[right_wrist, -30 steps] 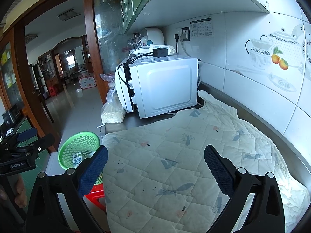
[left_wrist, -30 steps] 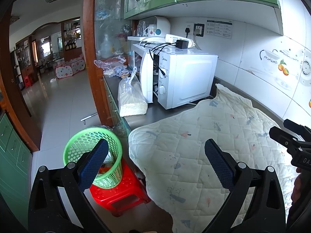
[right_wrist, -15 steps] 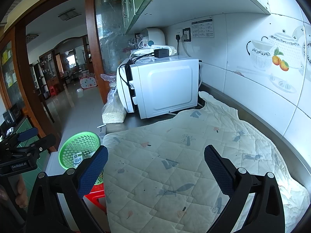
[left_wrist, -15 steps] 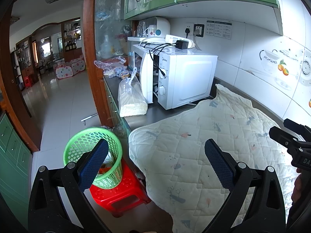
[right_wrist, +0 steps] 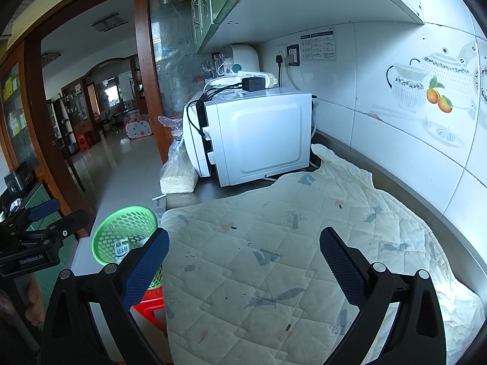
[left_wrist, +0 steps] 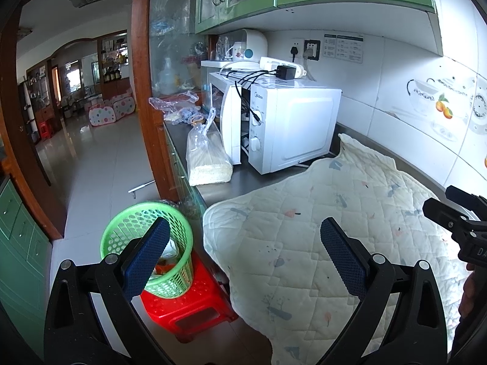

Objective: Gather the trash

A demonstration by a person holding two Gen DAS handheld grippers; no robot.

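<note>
both wrist views look along the counter (left_wrist: 237, 182) toward the microwave (left_wrist: 292, 127), sharing quilt (right_wrist: 274, 258) and green basket (left_wrist: 146, 243).

Left tongs (left_wrist: 243, 255): spread wide, blue pads bare, nothing between them.
Right tongs (left_wrist: 456, 213): only a black tip shows at the right edge; grip unreadable.
Green basket (left_wrist: 121, 237): mesh, standing on a red stool (left_wrist: 194, 307) on the floor beside the counter (left_wrist: 240, 182); scraps inside, partly hidden by the left pad.
Quilted cloth (left_wrist: 319, 228): pale, spread over the counter, its edge hanging over the front.
Microwave (left_wrist: 292, 124): white, door ajar, behind the cloth.
Plastic bag (left_wrist: 207, 158): clear, holding pale grains, just left of the microwave.
</note>
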